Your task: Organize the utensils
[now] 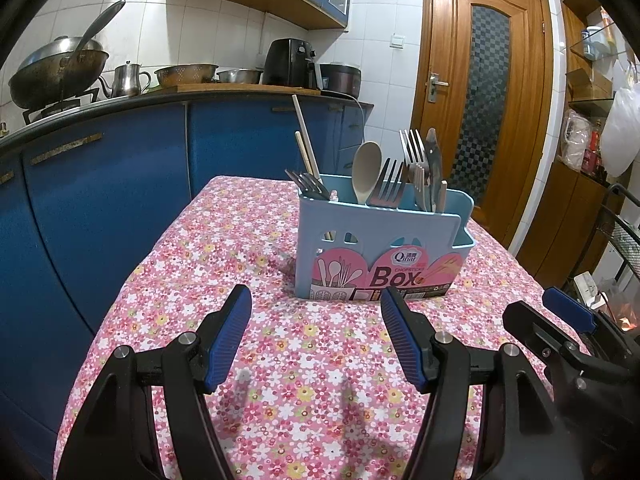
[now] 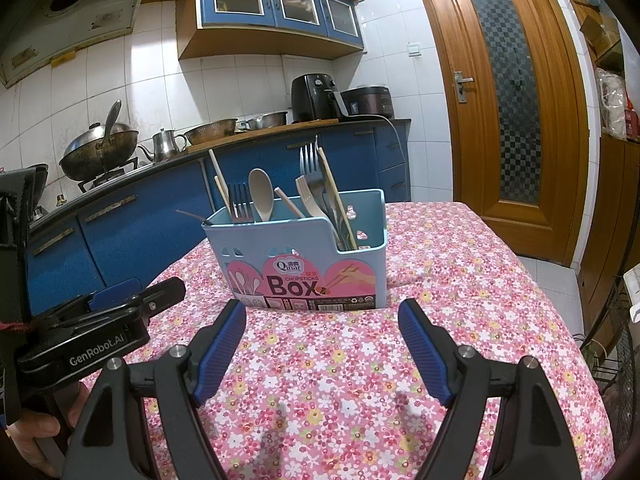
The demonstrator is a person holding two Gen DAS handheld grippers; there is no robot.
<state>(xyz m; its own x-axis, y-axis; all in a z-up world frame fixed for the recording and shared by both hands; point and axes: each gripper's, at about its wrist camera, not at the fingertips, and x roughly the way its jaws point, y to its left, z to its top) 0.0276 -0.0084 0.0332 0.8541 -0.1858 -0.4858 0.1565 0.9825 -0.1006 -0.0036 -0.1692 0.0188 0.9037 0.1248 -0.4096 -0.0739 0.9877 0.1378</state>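
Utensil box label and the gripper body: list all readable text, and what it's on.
"Qinar": white oval logo on the label of the blue utensil box.
"CHOPSTICKS": small line under the logo, same label.
"Box": large dark letters, same label.
"GenRobot.AI": black body of the left gripper, seen from the right wrist.
Characters beside the logo, barcode and fine print along the label's bottom strip: too small to read.

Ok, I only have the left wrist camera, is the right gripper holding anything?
Observer: No, the right gripper is open, nothing held between its pads.
Operator: What is in the box's end by the door?
Observer: A wooden chopstick leans there among forks, in the blue utensil box.
Operator: Anything behind my left gripper?
Observer: A hand grips its handle.
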